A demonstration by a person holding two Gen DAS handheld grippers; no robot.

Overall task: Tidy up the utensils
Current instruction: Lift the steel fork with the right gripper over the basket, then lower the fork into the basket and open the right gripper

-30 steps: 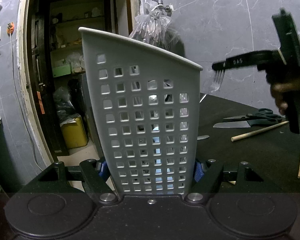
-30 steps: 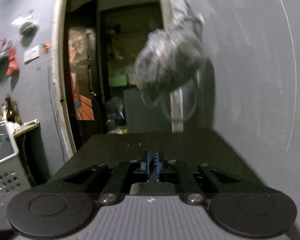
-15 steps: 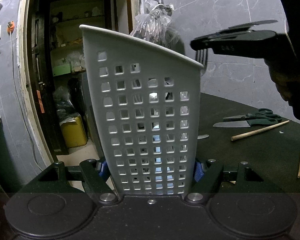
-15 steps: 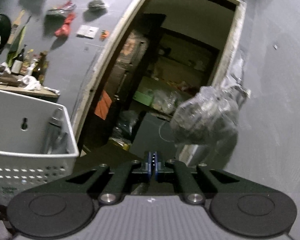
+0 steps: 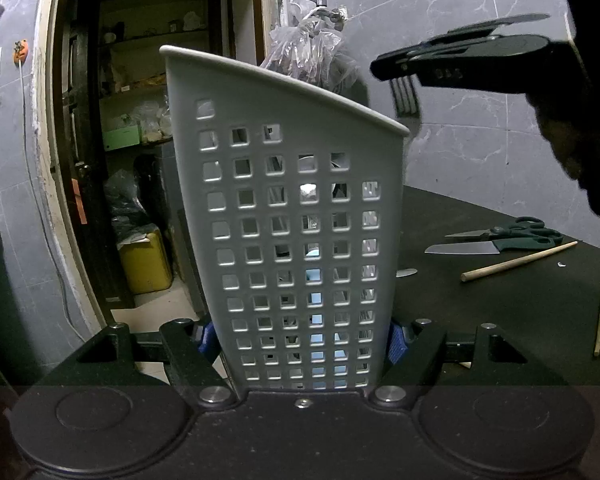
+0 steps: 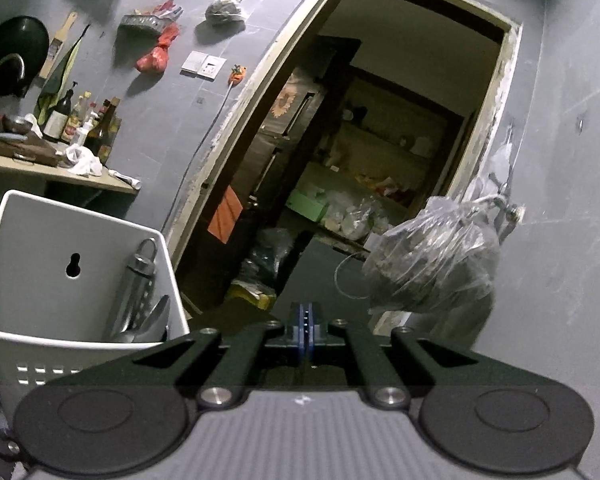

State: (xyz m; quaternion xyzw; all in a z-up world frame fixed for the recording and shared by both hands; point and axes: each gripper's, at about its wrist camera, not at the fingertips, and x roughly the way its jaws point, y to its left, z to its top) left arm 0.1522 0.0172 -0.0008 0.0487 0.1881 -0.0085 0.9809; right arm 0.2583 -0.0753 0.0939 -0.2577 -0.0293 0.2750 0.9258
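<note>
Closed on a steel fork hanging tines-down, the right gripper has swung from beside to just above the rim of the perforated grey plastic caddy clamped upright on the black desk by the left gripper; release likely follows.

The left gripper is sitting low and tilted slightly downward, its fingers spread wide and pressing on both sides of a basket; the right gripper is pointing level, its fingers pinching a fork, a hand gripping its handle.
</note>
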